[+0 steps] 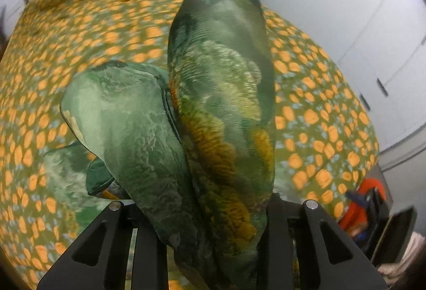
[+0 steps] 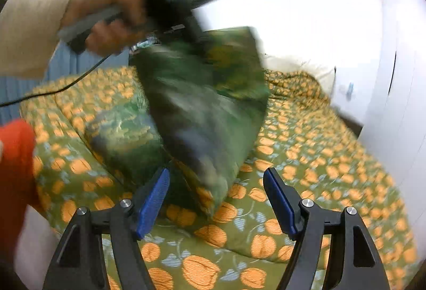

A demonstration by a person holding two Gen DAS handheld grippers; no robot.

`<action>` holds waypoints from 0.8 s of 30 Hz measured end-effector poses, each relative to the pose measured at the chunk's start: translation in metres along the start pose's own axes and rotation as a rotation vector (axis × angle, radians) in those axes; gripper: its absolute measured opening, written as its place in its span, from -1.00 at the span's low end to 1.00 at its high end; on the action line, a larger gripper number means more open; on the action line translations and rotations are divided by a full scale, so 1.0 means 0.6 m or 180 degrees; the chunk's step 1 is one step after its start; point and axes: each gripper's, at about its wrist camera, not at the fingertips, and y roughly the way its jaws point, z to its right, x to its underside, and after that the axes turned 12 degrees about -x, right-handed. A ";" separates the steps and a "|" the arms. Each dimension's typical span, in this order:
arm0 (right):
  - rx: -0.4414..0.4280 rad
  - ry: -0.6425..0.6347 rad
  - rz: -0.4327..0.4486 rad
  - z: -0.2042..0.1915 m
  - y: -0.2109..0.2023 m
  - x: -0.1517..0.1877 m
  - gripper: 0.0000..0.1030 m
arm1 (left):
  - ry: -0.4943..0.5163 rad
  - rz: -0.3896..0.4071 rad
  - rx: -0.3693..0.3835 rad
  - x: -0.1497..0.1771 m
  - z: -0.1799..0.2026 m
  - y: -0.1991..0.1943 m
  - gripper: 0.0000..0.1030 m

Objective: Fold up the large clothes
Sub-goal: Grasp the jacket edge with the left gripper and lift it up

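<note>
Green garment [image 1: 221,114] fills the middle of the left wrist view, a printed cloth with pale and orange patches, bunched into two hanging lobes that rise from between the black arms of the left tongs [image 1: 213,236]. The cloth hides the tips; the arms stand close together and pinch the fabric, which lifts clear of the bed [image 1: 80,32] below. More of the same green cloth lies on the bedspread at lower left. The bedspread is olive with orange fruit shapes. White cupboard doors [image 1: 372,32] stand behind the bed, and an orange and black object, too blurred to name, sits at the right edge.

In the right wrist view, the right tongs [image 2: 217,199] stand spread, their blue pads [image 2: 153,202] well apart with only bedspread between them; nothing is gripped. Just beyond the left pad hangs the garment [image 2: 202,103], blurred, drooping from the left tongs [image 2: 194,32] held above the bed [image 2: 319,157]. A person's hand [image 2: 111,21] in a cream sleeve [image 2: 32,24] grips that tool's handle, and a black cable [image 2: 53,90] trails from it. The lower end of the cloth rests on the bed, beside a heaped part of it at left. Red fabric [image 2: 16,165] shows at the left edge.
</note>
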 end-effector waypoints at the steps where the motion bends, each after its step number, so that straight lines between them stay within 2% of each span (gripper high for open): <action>1: -0.0013 0.0064 -0.0014 0.013 0.005 0.004 0.41 | -0.0051 -0.0002 -0.0020 0.008 -0.019 0.003 -0.47; 5: -0.0043 0.0241 -0.0162 0.033 0.027 0.012 0.41 | -0.0306 -0.0079 -0.0127 0.051 -0.106 0.027 -0.44; 9: -0.0091 0.0243 -0.0289 0.017 0.049 0.023 0.40 | -0.0615 -0.0239 -0.0202 0.102 -0.178 0.077 -0.41; 12: -0.0245 0.0358 -0.0442 0.008 0.065 0.022 0.37 | -0.0914 -0.0282 -0.0053 0.144 -0.233 0.109 -0.35; 14: -0.0436 0.0480 -0.0600 0.005 0.082 0.014 0.21 | -0.1069 -0.0257 0.0081 0.163 -0.253 0.121 -0.30; 16: -0.0575 0.0511 -0.0701 0.000 0.099 -0.006 0.07 | -0.1174 -0.0224 0.0203 0.173 -0.265 0.129 -0.26; 19: -0.0857 0.0513 -0.0731 -0.009 0.133 -0.078 -0.18 | -0.1197 -0.0177 0.0299 0.174 -0.270 0.130 -0.21; 22: -0.1084 0.0524 -0.0776 -0.022 0.192 -0.139 -0.21 | -0.1182 -0.0149 0.0373 0.178 -0.279 0.127 -0.19; 24: -0.1154 0.0506 -0.0820 -0.033 0.237 -0.151 -0.21 | -0.1211 -0.0131 0.0448 0.186 -0.291 0.130 -0.17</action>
